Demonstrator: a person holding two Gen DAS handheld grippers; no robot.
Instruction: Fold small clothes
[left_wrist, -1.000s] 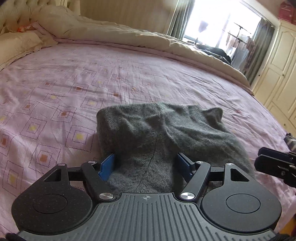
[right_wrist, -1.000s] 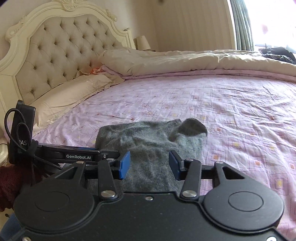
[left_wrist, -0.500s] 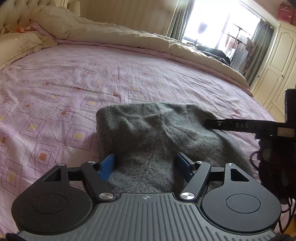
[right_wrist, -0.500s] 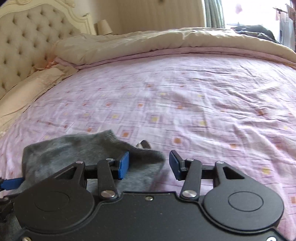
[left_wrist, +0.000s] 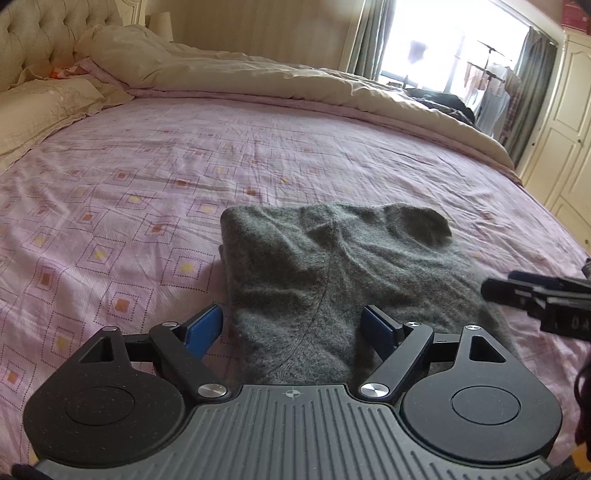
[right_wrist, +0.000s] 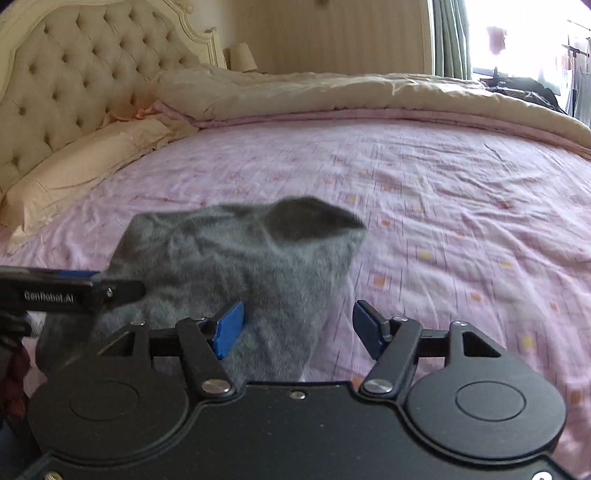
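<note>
A grey knitted garment (left_wrist: 325, 273) lies folded on the pink patterned bed sheet (left_wrist: 129, 177). Its far right corner stands up in a rounded flap (left_wrist: 421, 225). My left gripper (left_wrist: 293, 330) is open and empty, its blue pads on either side of the garment's near edge. My right gripper (right_wrist: 299, 326) is open and empty, over the garment's (right_wrist: 229, 258) right near part. The right gripper's finger shows at the right of the left wrist view (left_wrist: 535, 291). The left gripper's finger shows at the left of the right wrist view (right_wrist: 74, 291).
A beige duvet (left_wrist: 258, 81) is bunched along the far side of the bed. Pillows (right_wrist: 81, 166) and a tufted headboard (right_wrist: 74, 74) are at the left. A cream wardrobe (left_wrist: 561, 122) stands at the right, a bright window (left_wrist: 454, 48) behind.
The right gripper swung away over the bed and came back to the garment's right side. The garment's far right corner now stands up again. The left gripper shifted slightly left.
</note>
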